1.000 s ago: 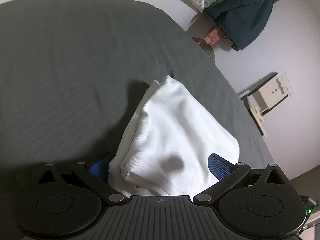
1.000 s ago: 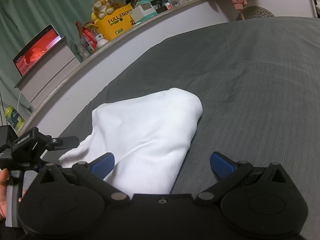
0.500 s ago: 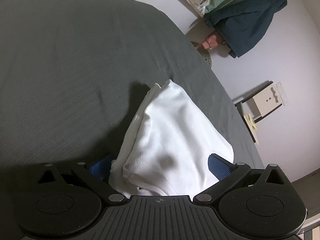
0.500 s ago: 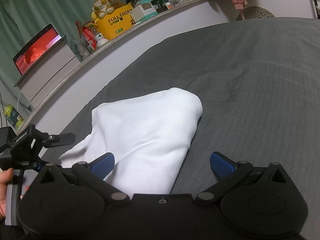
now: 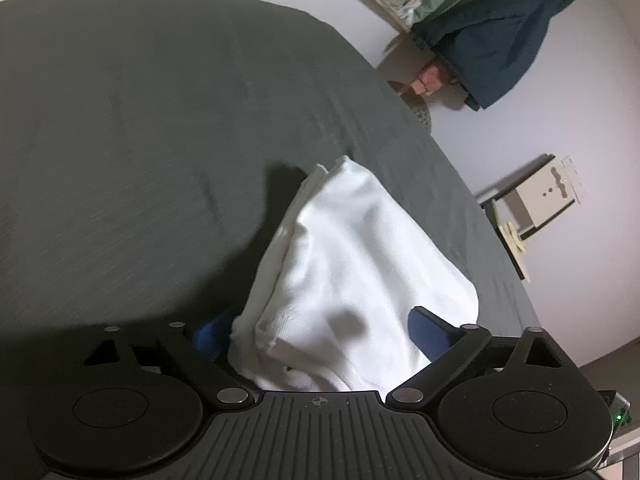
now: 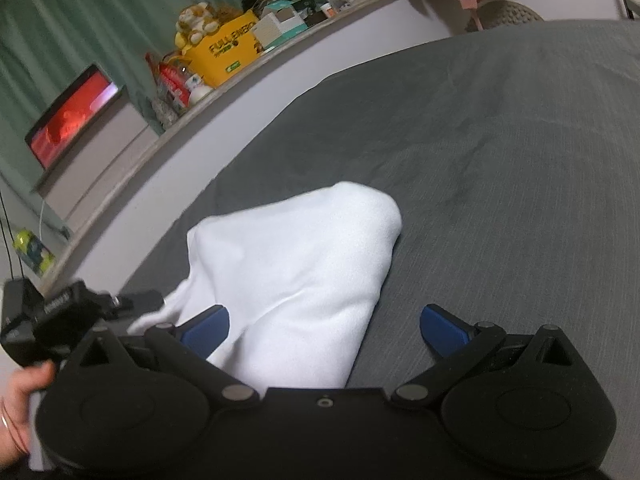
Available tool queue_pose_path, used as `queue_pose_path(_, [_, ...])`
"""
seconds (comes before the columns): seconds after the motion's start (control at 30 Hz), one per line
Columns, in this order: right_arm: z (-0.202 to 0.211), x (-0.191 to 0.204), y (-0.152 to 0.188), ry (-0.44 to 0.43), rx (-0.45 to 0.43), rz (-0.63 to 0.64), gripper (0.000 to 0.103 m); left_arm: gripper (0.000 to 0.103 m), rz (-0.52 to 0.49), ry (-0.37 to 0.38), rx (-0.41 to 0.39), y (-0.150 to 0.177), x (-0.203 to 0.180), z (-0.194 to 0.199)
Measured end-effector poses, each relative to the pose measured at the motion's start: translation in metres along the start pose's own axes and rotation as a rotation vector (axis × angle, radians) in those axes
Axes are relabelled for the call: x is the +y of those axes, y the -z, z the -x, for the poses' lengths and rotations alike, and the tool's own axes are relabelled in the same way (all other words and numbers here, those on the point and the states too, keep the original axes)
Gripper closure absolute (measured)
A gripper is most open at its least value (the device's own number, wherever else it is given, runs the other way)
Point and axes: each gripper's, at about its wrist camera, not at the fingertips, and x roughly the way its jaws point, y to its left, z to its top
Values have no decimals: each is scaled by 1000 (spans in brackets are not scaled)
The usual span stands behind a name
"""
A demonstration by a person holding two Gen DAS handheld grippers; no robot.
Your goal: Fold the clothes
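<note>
Two grippers flank one folded white garment lying on the dark grey bed near its right edge. On the left, the left gripper has its blue fingers closing around the cloth's near end (pads not yet pressing). Further right, the right gripper stands spread wide, the garment's corner between its fingers, one finger against the fabric.

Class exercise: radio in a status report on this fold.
Left gripper closing around white cloth. Right gripper open, cloth between. Grey bedsheet, nothing blocking.
</note>
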Motion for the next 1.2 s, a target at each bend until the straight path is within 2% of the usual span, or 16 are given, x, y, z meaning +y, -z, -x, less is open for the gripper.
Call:
queue_pose_path(0.13, [1, -21, -9, -37, -12, -95, 4, 39, 30, -46, -3, 0, 5, 2])
queue_pose_path(0.17, [1, -28, -12, -53, -16, -127, 7, 51, 43, -51, 1, -1, 7, 2])
queue_pose_path(0.33, [0, -50, -23, -134, 2, -232, 11, 62, 15, -86, 4, 2, 3, -2])
queue_pose_path(0.43, [-7, -54, -24, -169, 16, -231, 19, 66, -3, -99, 1, 3, 2, -3])
queue_pose_path(0.47, [-10, -55, -25, -182, 25, -227, 25, 71, -2, -96, 0, 3, 2, -2])
queue_pose_path(0.5, [-13, -55, -26, -199, 40, -221, 31, 71, -1, -94, -1, 4, 3, -2])
queue_pose_path(0.6, [-24, -51, -30, -217, 83, -173, 35, 71, -2, -93, -2, 4, 3, -1])
queue_pose_path(0.87, [-38, -43, -38, -230, 111, -131, 40, 74, -38, -110, -15, 7, -2, 0])
queue_pose_path(1.0, [-37, -48, -36, -213, 102, -177, 60, 77, -102, -138, -27, 6, -15, -1])
queue_pose_path(1.1, [-35, -50, -36, -211, 95, -209, 67, 78, -181, -179, -36, 4, -31, -1])
queue_pose_path(1.2, [-28, -39, -37, -184, 74, -168, 70, 79, -247, -210, -47, 3, -46, 0])
